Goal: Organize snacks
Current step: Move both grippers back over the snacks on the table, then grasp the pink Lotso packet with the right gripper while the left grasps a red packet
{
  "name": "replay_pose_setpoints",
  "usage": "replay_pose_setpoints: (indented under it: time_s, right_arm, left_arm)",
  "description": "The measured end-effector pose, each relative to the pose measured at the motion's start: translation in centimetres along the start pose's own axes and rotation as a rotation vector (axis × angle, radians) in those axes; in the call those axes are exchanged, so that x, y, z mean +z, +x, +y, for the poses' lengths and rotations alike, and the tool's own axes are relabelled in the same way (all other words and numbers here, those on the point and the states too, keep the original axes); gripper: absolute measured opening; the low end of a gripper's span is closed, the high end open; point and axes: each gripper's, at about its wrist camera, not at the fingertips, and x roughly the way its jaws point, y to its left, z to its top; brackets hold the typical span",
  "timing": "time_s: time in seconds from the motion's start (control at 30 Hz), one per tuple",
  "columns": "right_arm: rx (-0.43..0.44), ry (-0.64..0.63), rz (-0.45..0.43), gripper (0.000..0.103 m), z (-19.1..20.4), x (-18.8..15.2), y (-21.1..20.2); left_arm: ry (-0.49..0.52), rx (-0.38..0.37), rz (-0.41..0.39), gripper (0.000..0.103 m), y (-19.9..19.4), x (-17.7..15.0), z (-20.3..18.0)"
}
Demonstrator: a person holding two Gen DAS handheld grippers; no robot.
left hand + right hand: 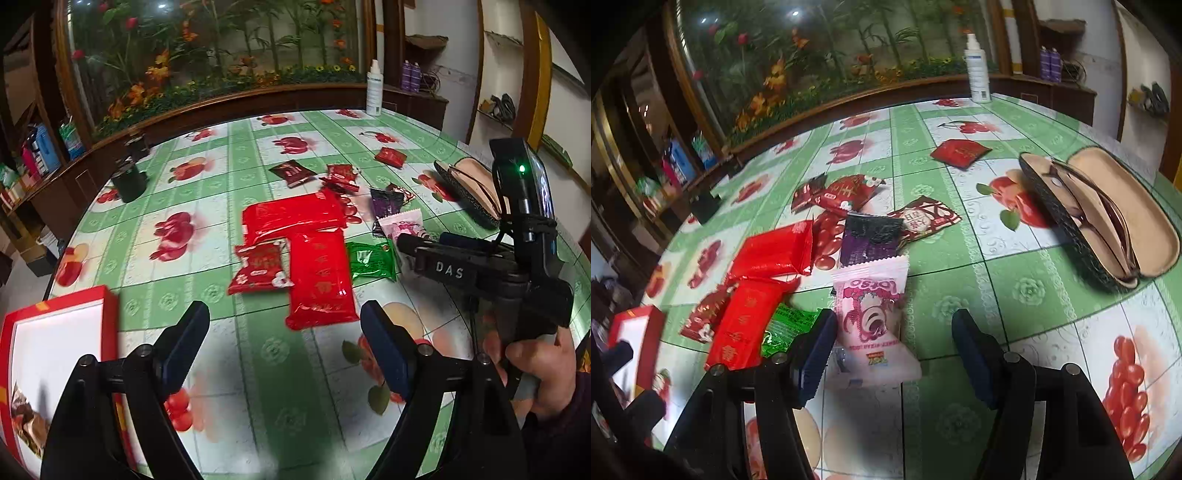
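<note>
Green fruit-print tablecloth [960, 280] carries everything, and the pink packet [871, 314] serves as landmark. Right gripper [894, 354] hangs wide and empty just over its near end; left gripper [284, 347] is also wide, empty. Left of it lie the green packet [786, 325], red packs [746, 325] and red box [55, 332]; beyond, the purple packet [868, 240]. Picking looks underway: next, lower and close on the pink packet

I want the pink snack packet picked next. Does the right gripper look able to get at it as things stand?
Probably yes. The right gripper is open, and the pink plastic snack packet lies flat just ahead, partly between its fingers, with nothing on top of it. The green packet lies close beside.
</note>
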Motion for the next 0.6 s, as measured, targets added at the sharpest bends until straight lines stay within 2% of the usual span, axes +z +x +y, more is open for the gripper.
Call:
replay_pose_setpoints:
  time_s: [0.27,0.37,0.53,0.6]
  right_arm:
    - [-0.044,-0.064,0.021,0.068,1.4,1.0,1.3]
    - [-0.054,-0.089,0.030,0.069,1.9,1.1,1.6]
    - [-0.108,-0.157,0.047,0.069,2.3,0.9,1.9]
    - [-0.123,-0.152,0.047,0.069,2.1,0.8,1.8]
  left_arm:
    - [0.109,-0.025,0.072,0.084,3.8,1.0,-1.7]
    - [0.111,-0.054,0.106,0.084,5.0,1.1,-2.1]
    - [0.061,-0.052,0.166,0.084,7.1,1.0,-1.8]
    - [0.052,-0.040,0.163,0.084,7.4,1.0,-1.8]
